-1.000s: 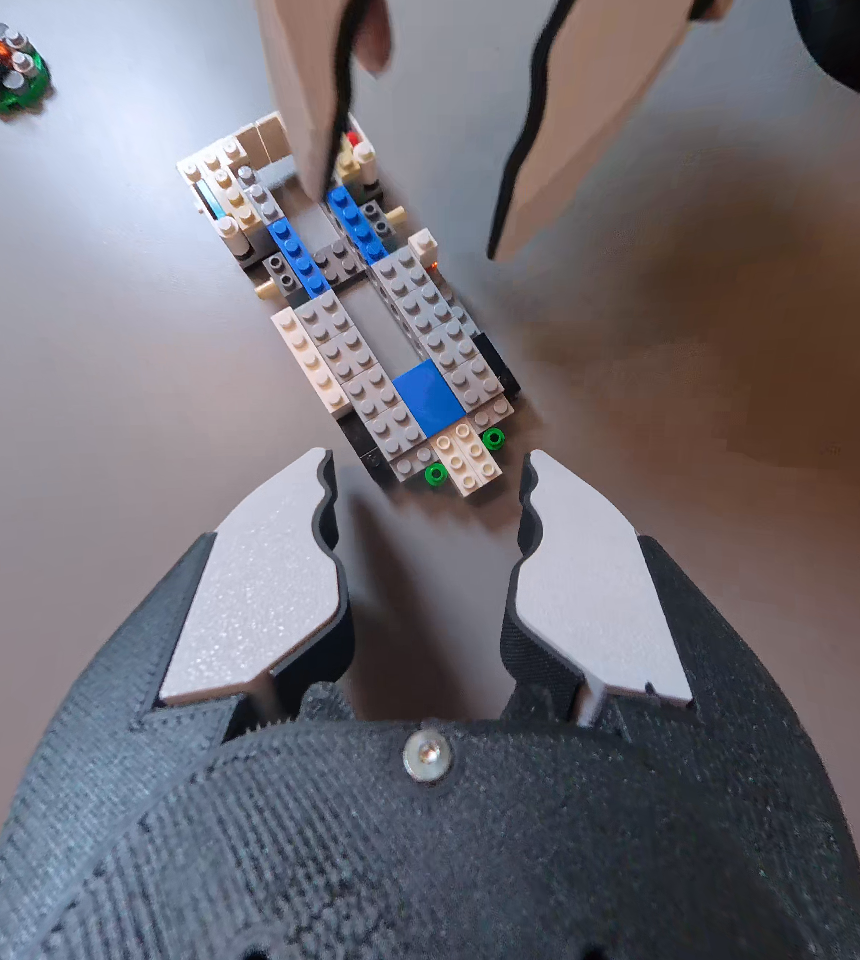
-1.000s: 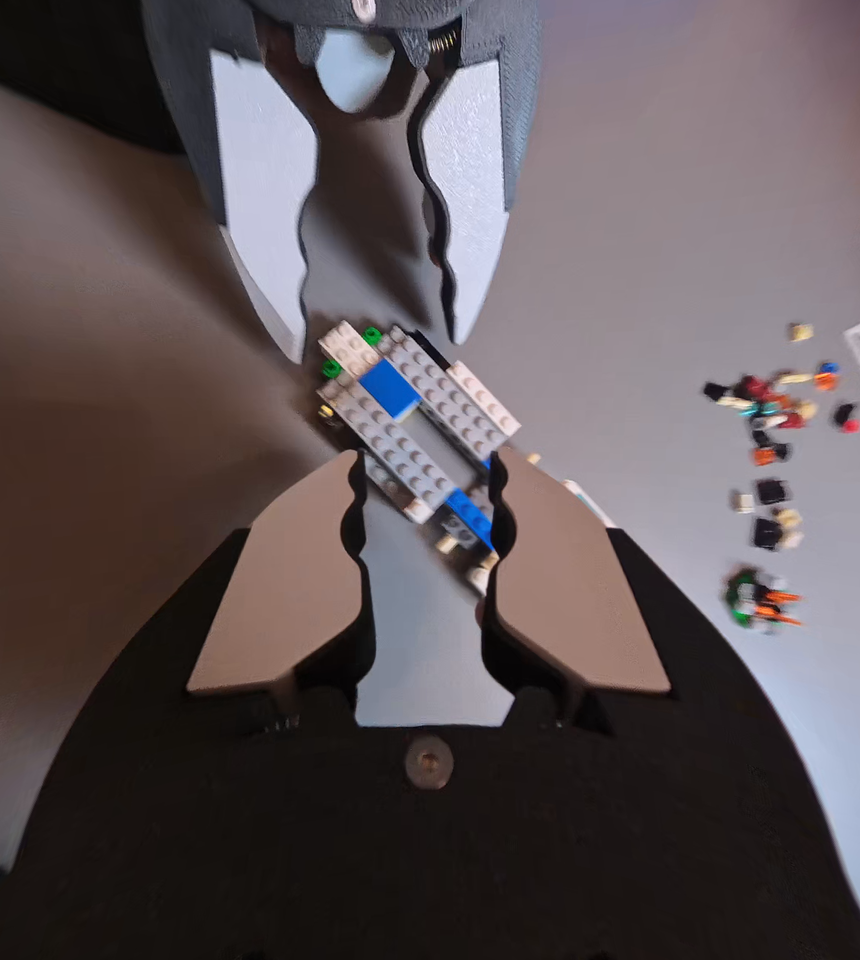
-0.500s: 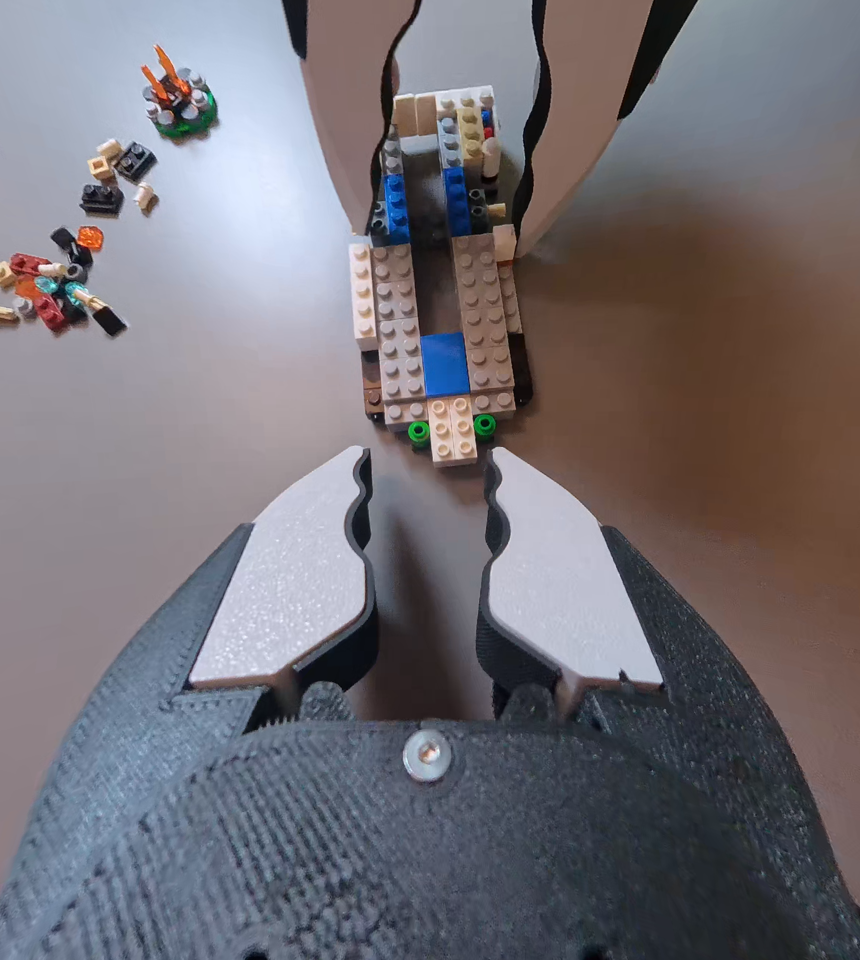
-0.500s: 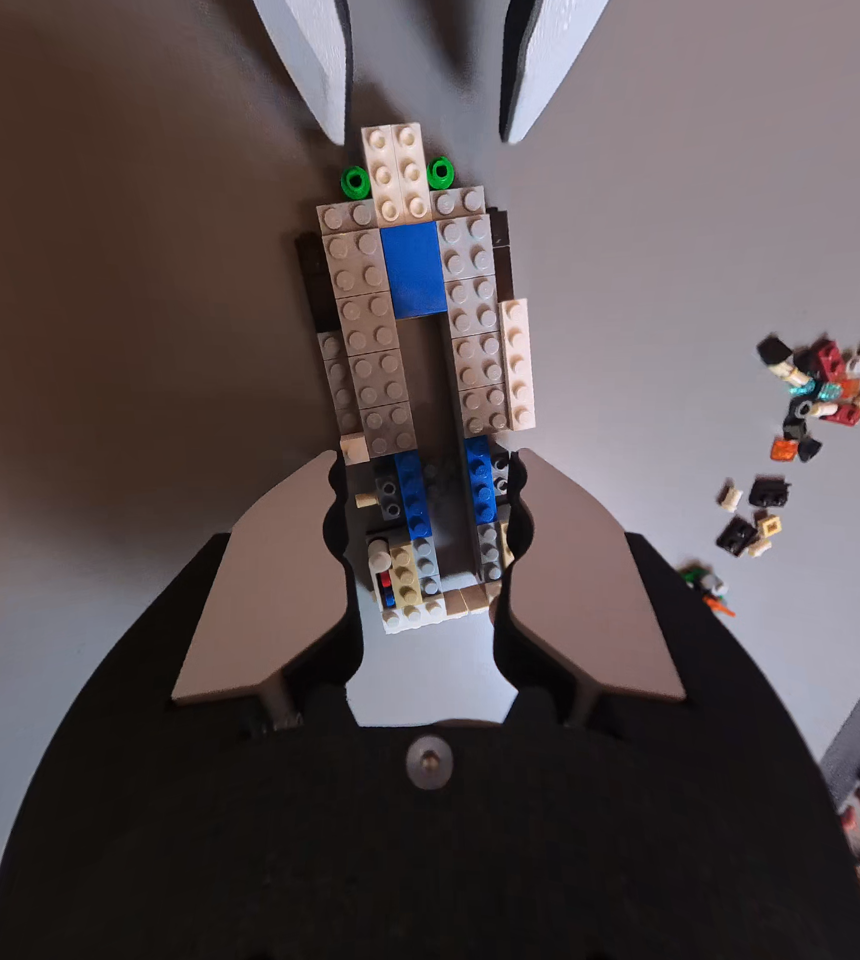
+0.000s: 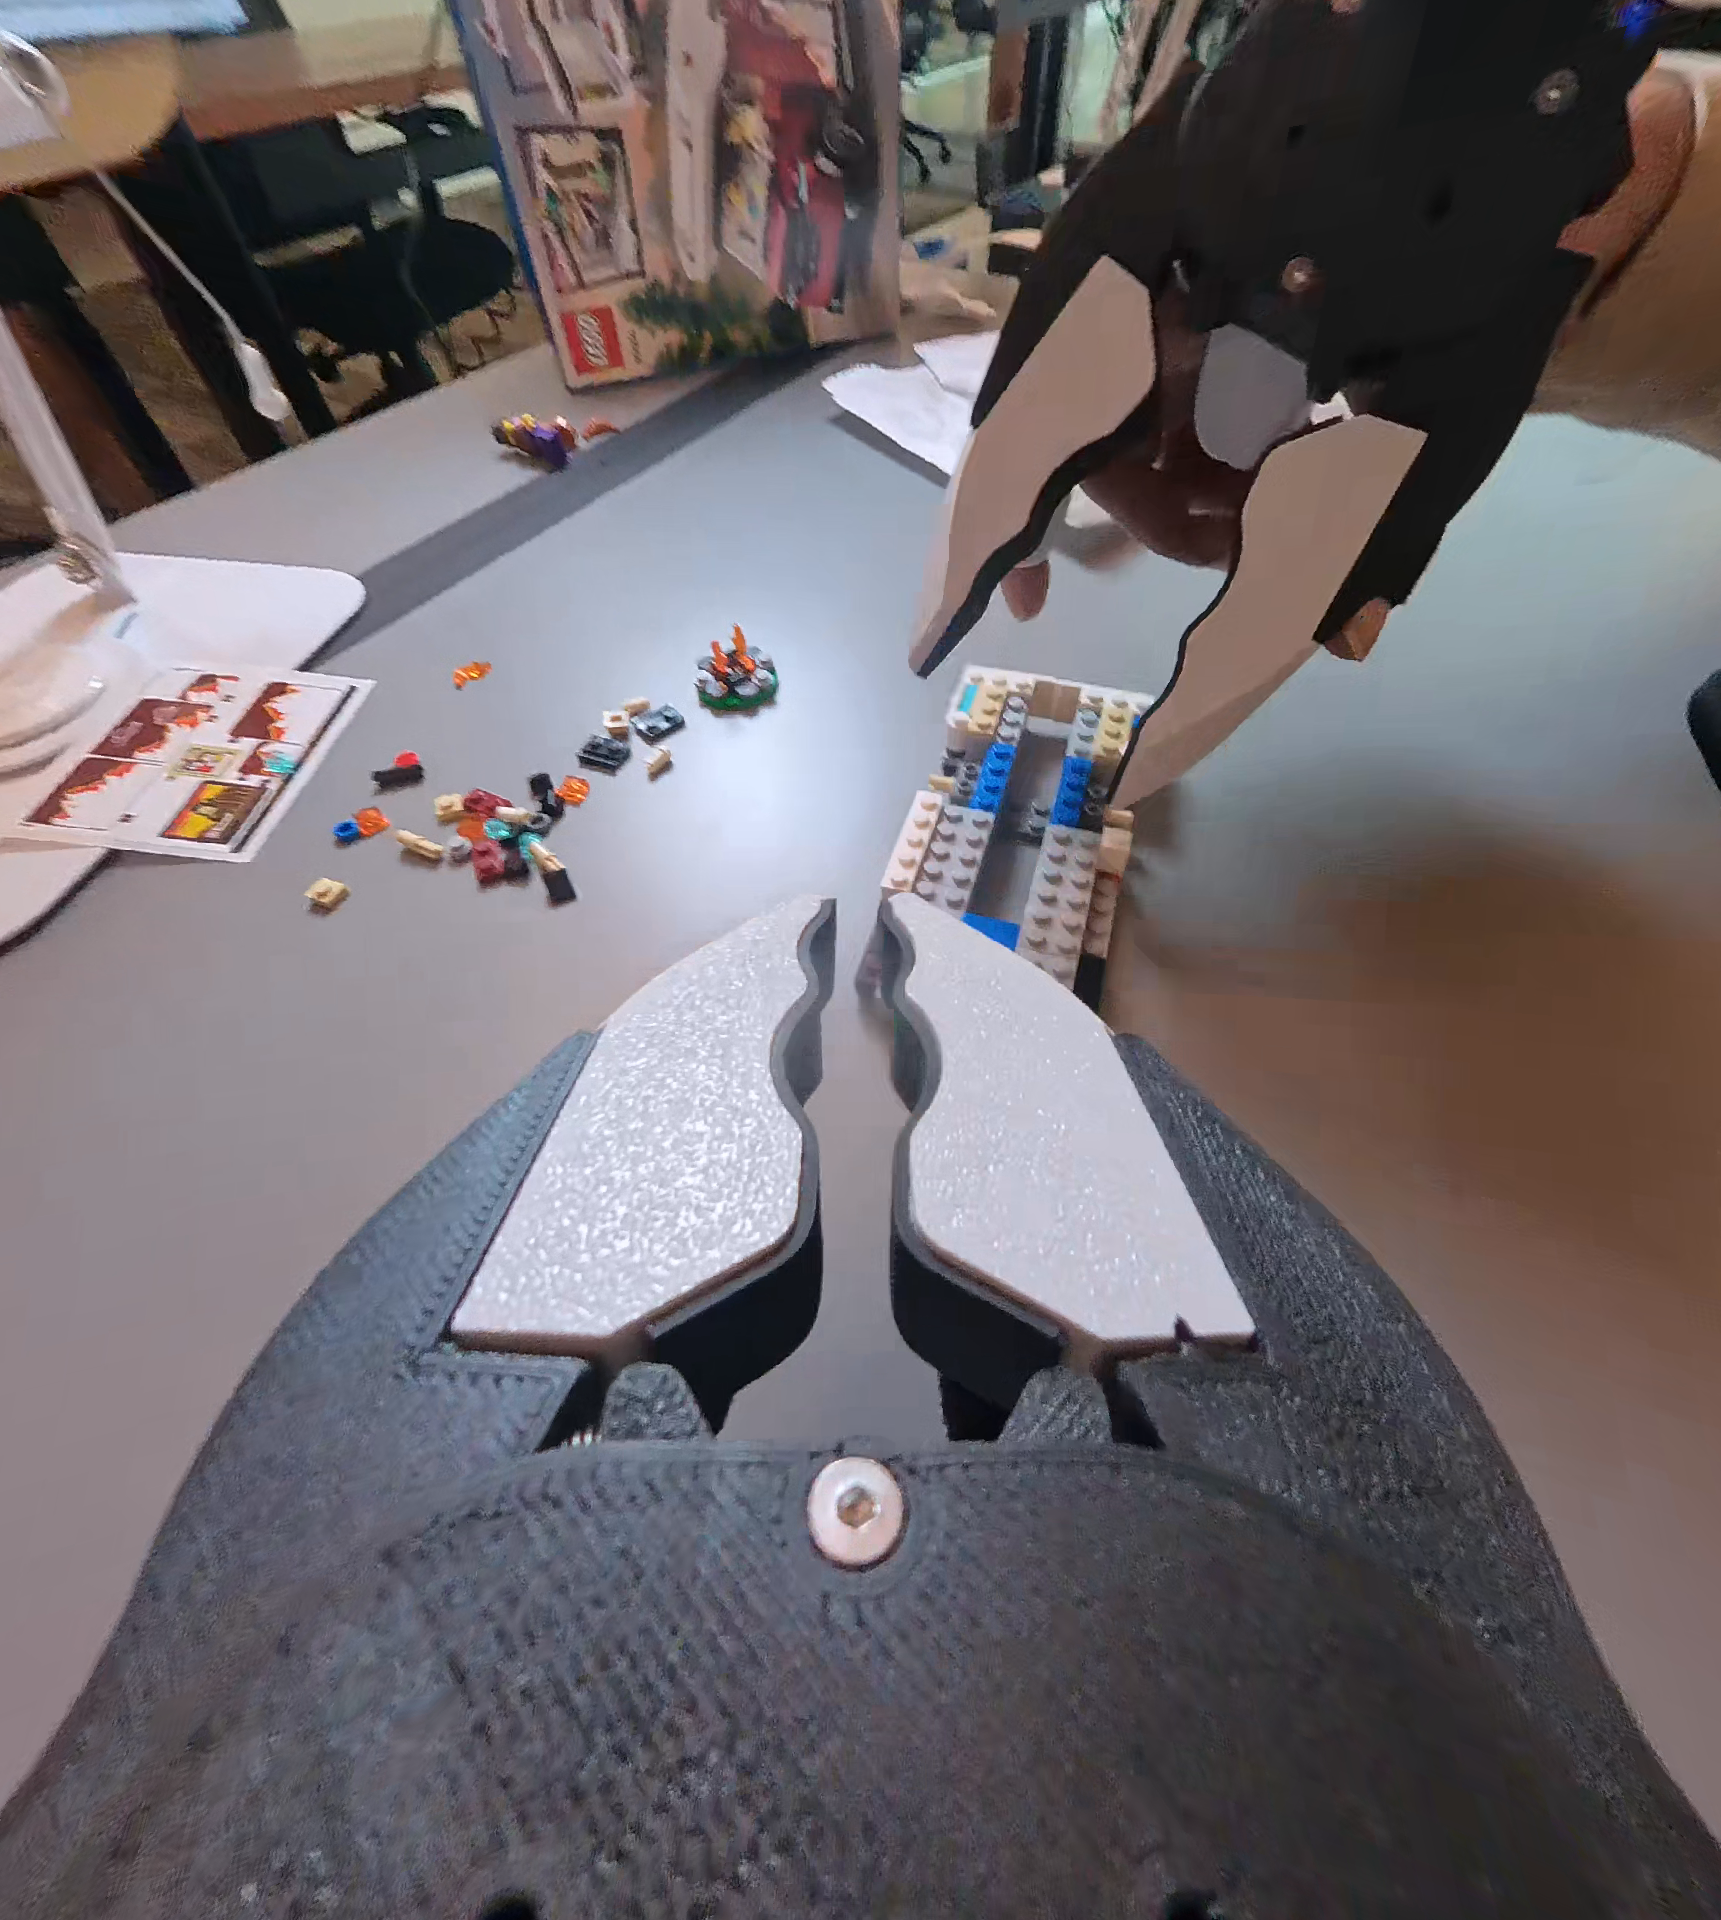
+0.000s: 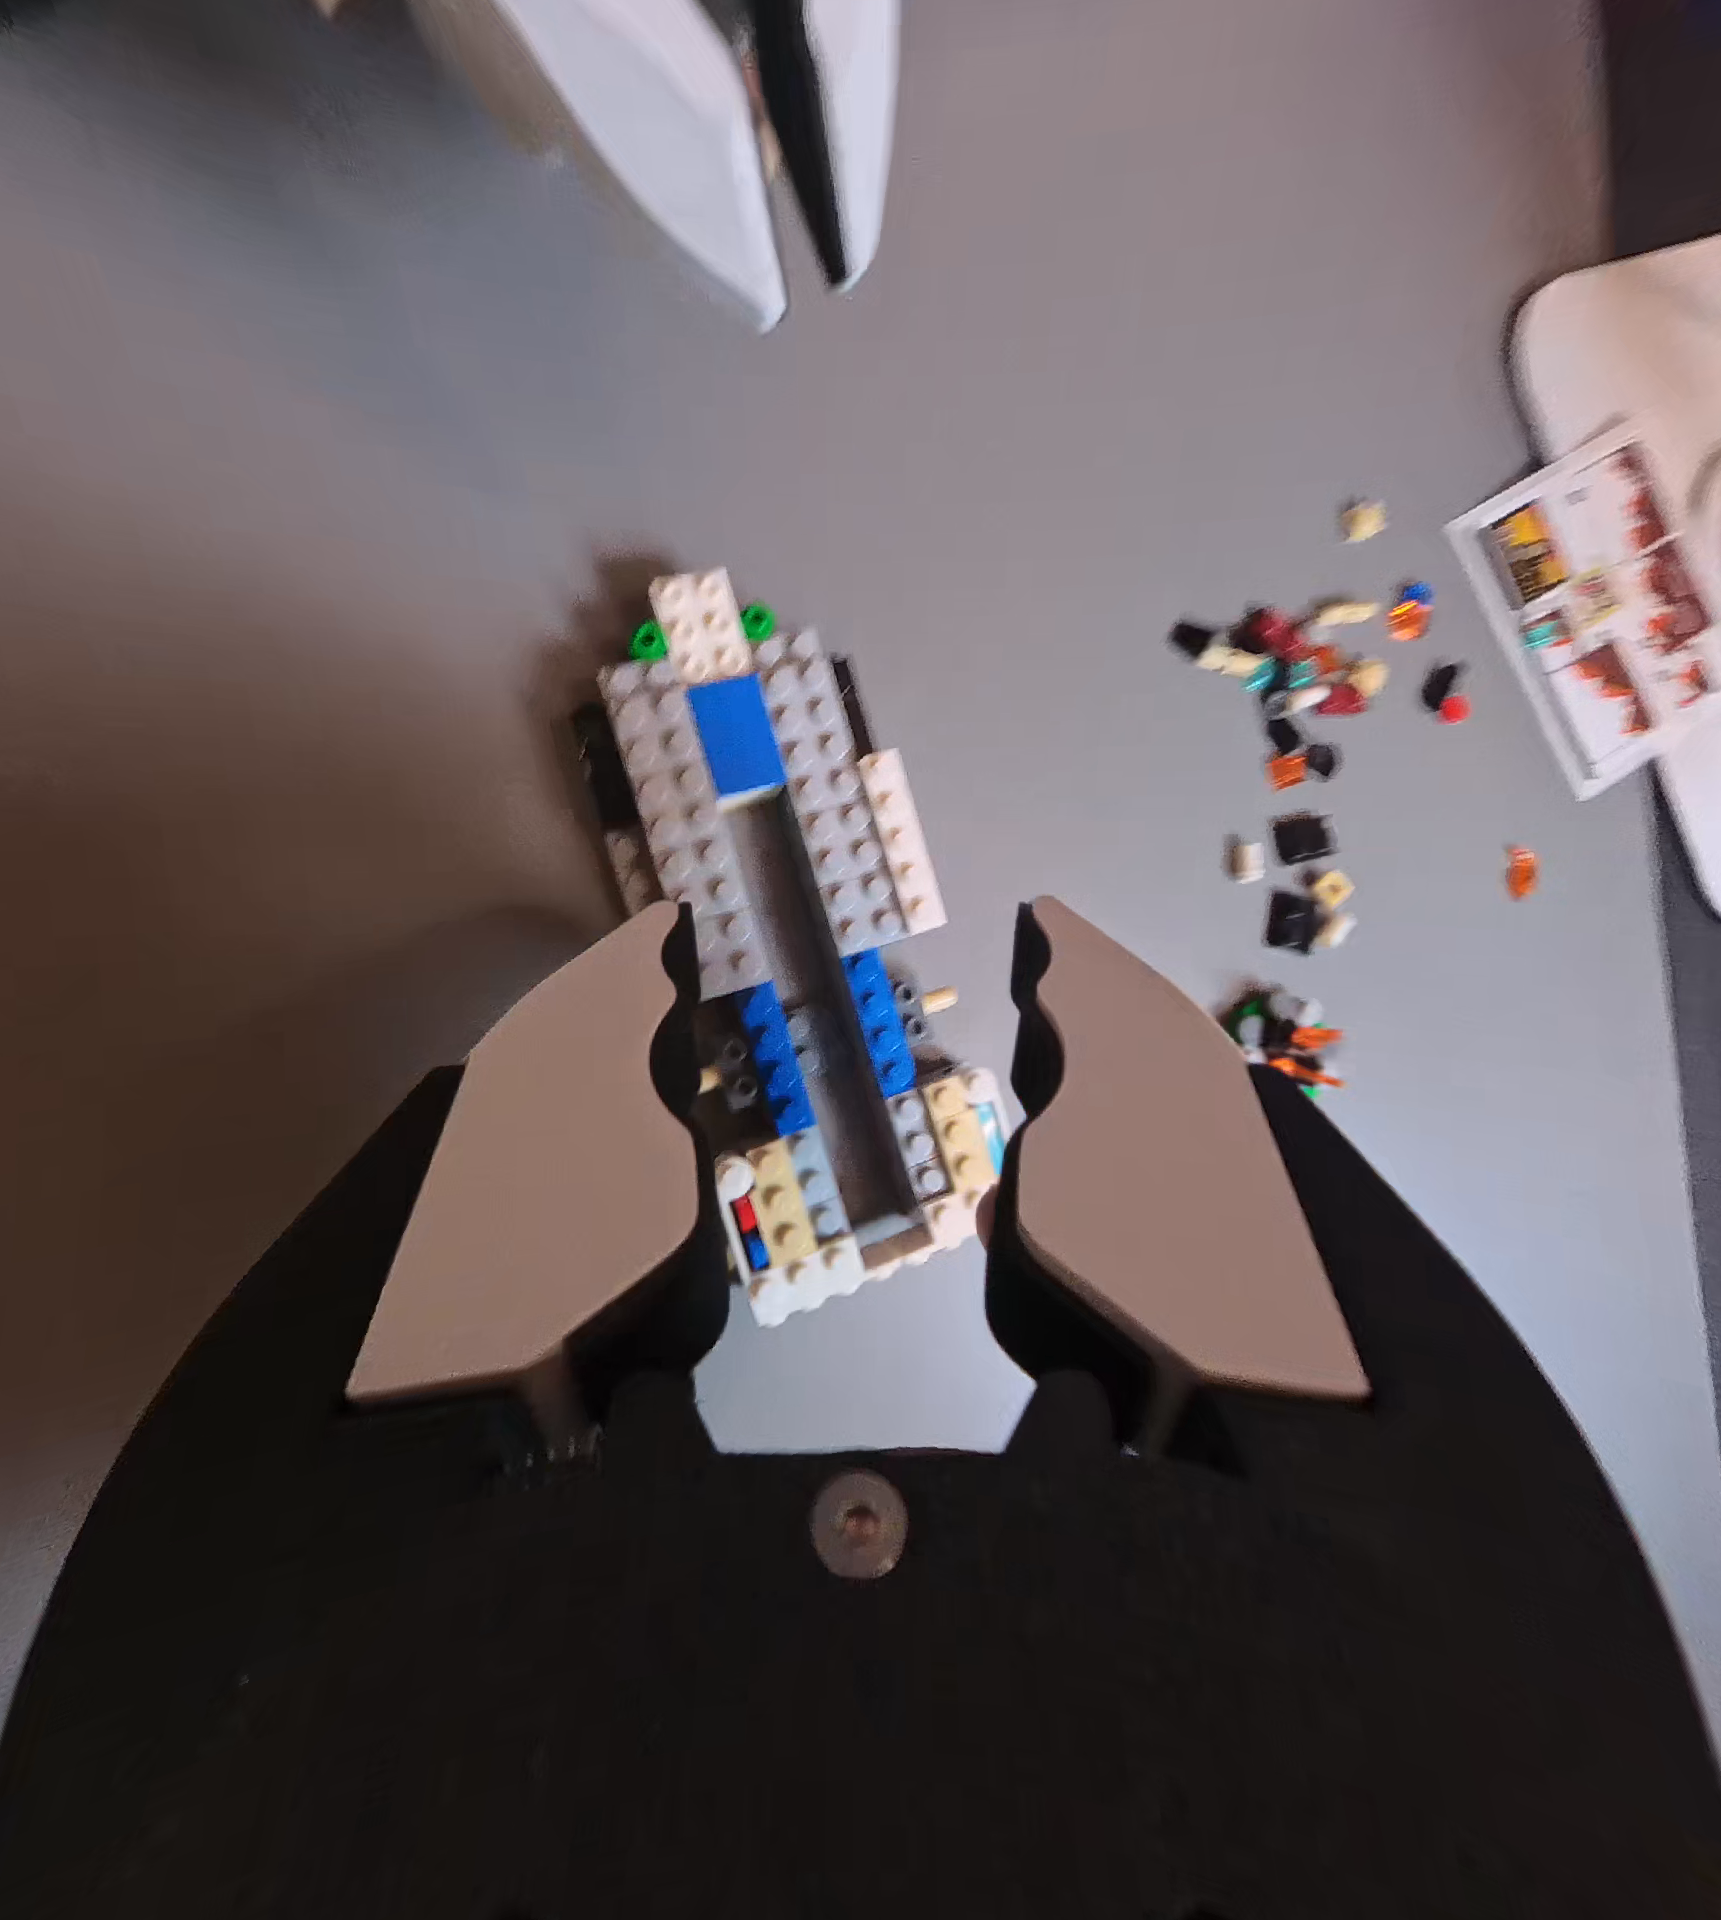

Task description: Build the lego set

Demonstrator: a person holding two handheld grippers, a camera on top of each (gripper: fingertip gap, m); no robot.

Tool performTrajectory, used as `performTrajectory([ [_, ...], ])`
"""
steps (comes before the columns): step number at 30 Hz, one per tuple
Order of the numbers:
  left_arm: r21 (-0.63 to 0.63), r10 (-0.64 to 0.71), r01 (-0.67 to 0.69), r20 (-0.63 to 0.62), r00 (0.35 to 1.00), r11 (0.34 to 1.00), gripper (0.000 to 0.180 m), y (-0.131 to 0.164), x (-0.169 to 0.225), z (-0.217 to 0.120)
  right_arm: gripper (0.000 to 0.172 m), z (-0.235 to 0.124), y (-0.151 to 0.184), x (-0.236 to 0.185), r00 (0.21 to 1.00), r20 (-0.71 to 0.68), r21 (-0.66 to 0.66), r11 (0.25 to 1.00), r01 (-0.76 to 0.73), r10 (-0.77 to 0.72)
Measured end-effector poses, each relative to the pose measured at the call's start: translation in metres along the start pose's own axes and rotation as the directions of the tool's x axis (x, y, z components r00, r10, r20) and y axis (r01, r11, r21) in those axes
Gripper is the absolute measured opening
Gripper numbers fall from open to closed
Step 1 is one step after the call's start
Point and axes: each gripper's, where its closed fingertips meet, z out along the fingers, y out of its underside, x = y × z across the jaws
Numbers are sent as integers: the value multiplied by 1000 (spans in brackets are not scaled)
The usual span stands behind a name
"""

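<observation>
Narrowed to a slit, left claw (image 5: 857, 914) holds nothing; right claw (image 6: 851, 914) gapes around studded brick model (image 6: 783, 935).

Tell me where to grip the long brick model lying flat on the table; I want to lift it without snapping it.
Grip the brick model across its narrow width, pads on the two long sides, coming down from above. It lies flat and long, so the side walls give parallel faces. Probably take it near mid-length, on the grey plates, for balance.

The left gripper's (image 5: 858, 914) right finger (image 5: 981, 997) hides the model's (image 5: 1027, 821) near end. Beside the model, loose bricks (image 6: 1303, 665) blur; past it, the box (image 5: 690, 177) is cut off.
</observation>
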Motion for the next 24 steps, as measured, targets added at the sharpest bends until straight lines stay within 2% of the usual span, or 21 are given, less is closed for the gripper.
performTrajectory([
  [3, 91, -34, 26, 94, 995, 996, 0, -13, -18, -7, 53, -18, -32, 40, 979, -146, 239, 966, -102, 140],
  [5, 137, -63, 41, 160, 985, 990, 0, -18, -31, -12, 42, -33, -53, 76, 938, -258, 384, 915, -119, 230],
  [10, 233, -104, 27, 325, 940, 972, 0, -27, -65, -32, 0, -68, -113, 167, 805, -447, 626, 779, -30, 390],
  [11, 248, -113, 25, 347, 931, 968, 0, -28, -71, -36, 0, -71, -125, 183, 788, -457, 655, 756, -15, 412],
  [14, 269, -130, 21, 394, 910, 963, 0, -28, -85, -47, 0, -72, -152, 235, 719, -510, 688, 726, 12, 471],
  [17, 282, -163, 48, 401, 901, 958, 0, -26, -94, -52, 0, -61, -173, 277, 698, -514, 705, 709, 12, 499],
  [21, 294, -183, 67, 389, 903, 953, 0, -26, -97, -55, 0, -43, -182, 321, 654, -541, 692, 722, -11, 529],
  [24, 298, -188, 74, 375, 908, 952, 0, -26, -98, -56, 0, -33, -183, 340, 637, -544, 691, 722, -28, 546],
])
